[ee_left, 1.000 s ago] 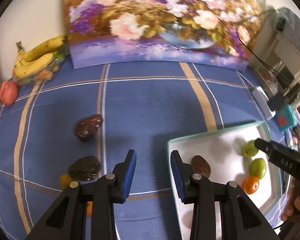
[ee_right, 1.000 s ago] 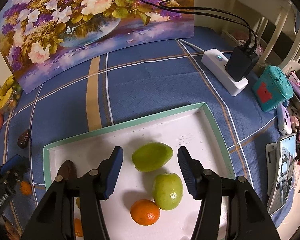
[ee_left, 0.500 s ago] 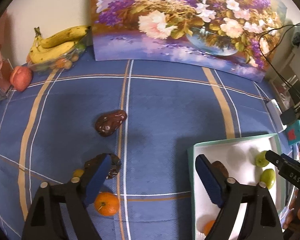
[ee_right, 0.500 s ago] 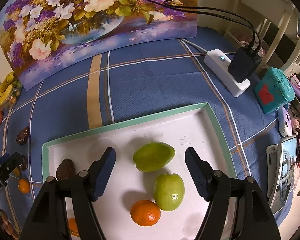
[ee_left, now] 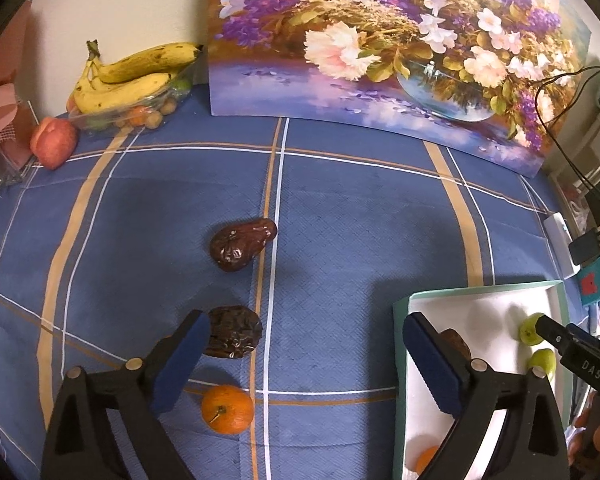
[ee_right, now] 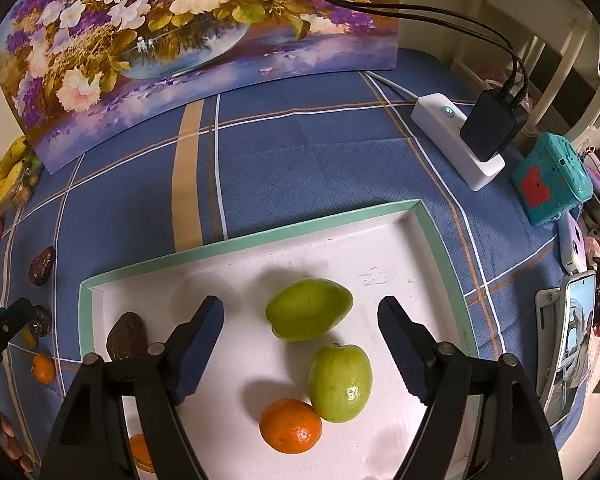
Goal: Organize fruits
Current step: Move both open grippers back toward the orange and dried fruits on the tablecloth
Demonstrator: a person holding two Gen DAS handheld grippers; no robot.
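Left hand-held gripper (ee_left: 304,354) spread wide, empty, jaws just opening; wrinkled date (ee_left: 232,337) just inside its left finger, long axis crosswise; tray (ee_left: 399,360) rightward.

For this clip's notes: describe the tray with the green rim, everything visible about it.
The tray is shallow and rectangular, with a white floor, low walls and a mint-green rim; it looks like cardboard, with faint handwriting near its far right corner. It lies flat on the blue plaid tablecloth. Inside it rest two green fruits, an orange touching the nearer green one, a dark wrinkled fruit by the left wall, and another orange partly hidden at the near edge.
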